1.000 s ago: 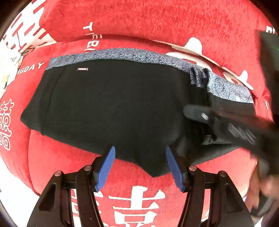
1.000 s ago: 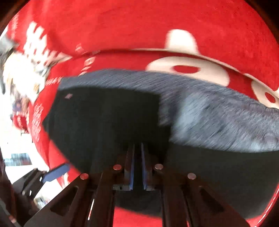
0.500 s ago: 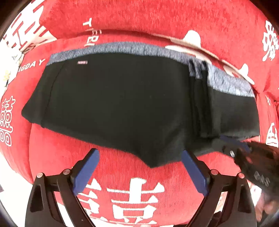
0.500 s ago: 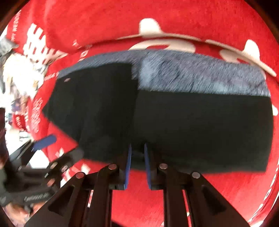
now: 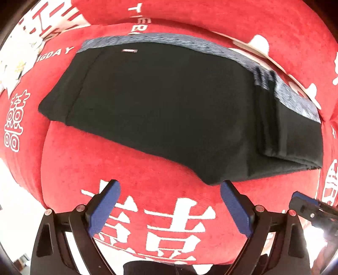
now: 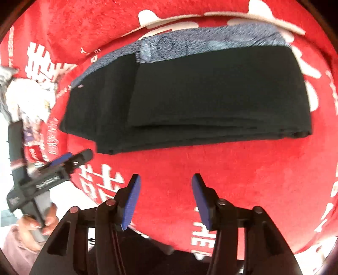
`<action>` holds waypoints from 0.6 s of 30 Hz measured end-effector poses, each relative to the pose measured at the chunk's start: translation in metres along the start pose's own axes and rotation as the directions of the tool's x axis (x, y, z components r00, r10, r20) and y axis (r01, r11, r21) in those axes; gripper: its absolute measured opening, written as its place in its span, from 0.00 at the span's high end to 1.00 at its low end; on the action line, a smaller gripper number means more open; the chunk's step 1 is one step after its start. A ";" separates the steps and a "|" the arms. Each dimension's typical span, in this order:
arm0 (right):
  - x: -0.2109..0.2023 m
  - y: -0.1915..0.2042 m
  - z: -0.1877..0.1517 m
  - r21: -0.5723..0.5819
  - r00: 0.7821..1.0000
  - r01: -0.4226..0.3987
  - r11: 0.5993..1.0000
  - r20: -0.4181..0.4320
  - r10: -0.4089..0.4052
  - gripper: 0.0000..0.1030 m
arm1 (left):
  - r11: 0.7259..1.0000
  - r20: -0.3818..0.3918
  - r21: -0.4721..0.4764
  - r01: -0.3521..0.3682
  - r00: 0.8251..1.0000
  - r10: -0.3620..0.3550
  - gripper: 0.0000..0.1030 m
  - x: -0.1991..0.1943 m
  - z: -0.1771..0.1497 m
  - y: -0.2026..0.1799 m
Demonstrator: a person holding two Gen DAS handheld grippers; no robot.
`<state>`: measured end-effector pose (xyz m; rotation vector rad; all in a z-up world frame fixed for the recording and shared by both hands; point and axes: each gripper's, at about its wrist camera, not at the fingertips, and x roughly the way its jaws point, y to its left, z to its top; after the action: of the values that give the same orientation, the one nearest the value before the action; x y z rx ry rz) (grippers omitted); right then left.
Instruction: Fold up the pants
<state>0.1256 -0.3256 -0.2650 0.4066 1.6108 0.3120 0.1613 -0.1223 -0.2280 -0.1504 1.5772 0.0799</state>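
Black pants (image 5: 169,110) with a grey waistband (image 5: 190,45) lie folded flat on a red cushion; the right part is doubled over in layers (image 6: 211,95). My left gripper (image 5: 169,203) is open and empty, just short of the pants' near edge. My right gripper (image 6: 164,198) is open and empty, a little back from the folded edge. The left gripper also shows in the right wrist view (image 6: 71,158), and the right gripper's tip shows at the right edge of the left wrist view (image 5: 306,203).
The red cushion (image 5: 126,169) carries white printed characters and lettering. A red backrest (image 5: 211,14) rises behind the pants. White and grey clutter (image 6: 25,99) lies off the cushion's left side. A bright floor shows below the front edge.
My right gripper let go of the pants fold, opened and drew back toward me. My left gripper opened wider and backed off from the pants' edge.
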 end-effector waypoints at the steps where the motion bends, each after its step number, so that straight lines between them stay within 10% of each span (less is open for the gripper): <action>1: 0.002 0.001 0.002 0.017 0.999 -0.042 0.999 0.001 0.042 0.47 | 1.000 0.002 -0.008 -0.001 1.000 0.001 0.07 0.001 0.002 0.004; 9: 0.058 -0.008 0.032 0.295 0.951 -0.308 0.904 0.064 0.303 0.48 | 0.999 0.050 -0.034 -0.001 0.999 0.002 0.07 0.016 0.039 0.017; 10: 0.063 -0.010 0.033 0.321 0.949 -0.314 0.894 0.066 0.310 0.52 | 1.000 0.046 -0.022 -0.011 0.999 0.012 0.07 0.021 0.041 0.016; 12: 0.071 -0.014 0.031 0.364 0.952 -0.300 0.882 0.057 0.300 0.90 | 1.000 0.028 -0.005 -0.024 0.999 0.024 0.07 0.030 0.039 0.015; 18: 0.071 -0.007 0.021 0.309 0.974 -0.219 0.925 0.022 0.223 0.93 | 0.999 -0.003 -0.042 0.013 1.000 -0.013 0.00 0.043 0.025 0.034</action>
<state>0.1425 -0.3017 -0.3332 0.8337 1.6332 0.2309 0.1807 -0.0867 -0.2731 -0.1940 1.5780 0.1031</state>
